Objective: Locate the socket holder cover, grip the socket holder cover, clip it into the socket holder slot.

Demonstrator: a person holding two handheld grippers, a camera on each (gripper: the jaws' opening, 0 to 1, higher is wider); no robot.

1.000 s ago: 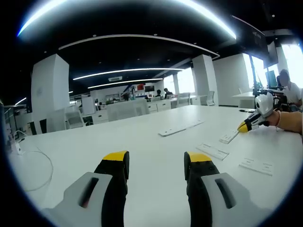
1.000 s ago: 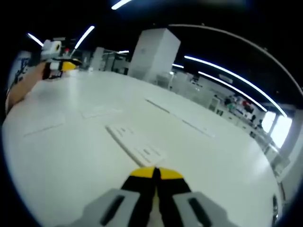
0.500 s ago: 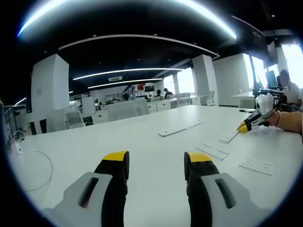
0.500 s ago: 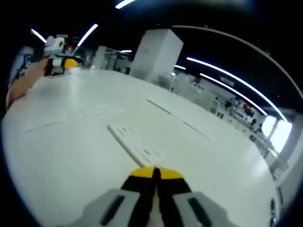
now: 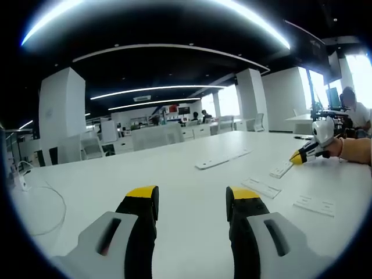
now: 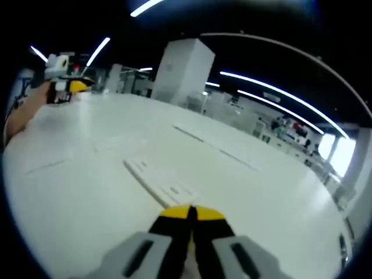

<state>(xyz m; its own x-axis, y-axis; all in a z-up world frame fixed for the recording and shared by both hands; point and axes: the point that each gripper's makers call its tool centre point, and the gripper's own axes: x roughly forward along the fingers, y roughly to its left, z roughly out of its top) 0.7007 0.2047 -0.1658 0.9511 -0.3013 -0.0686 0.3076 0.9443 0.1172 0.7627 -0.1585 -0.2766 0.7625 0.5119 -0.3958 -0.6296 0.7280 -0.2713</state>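
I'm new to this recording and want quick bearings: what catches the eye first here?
In the right gripper view, the right gripper stands out with its yellow-tipped jaws shut, at the near end of a flat white cover strip lying on the white table. In the left gripper view, the left gripper hovers open over bare tabletop, with several more white strips lying ahead and to its right.
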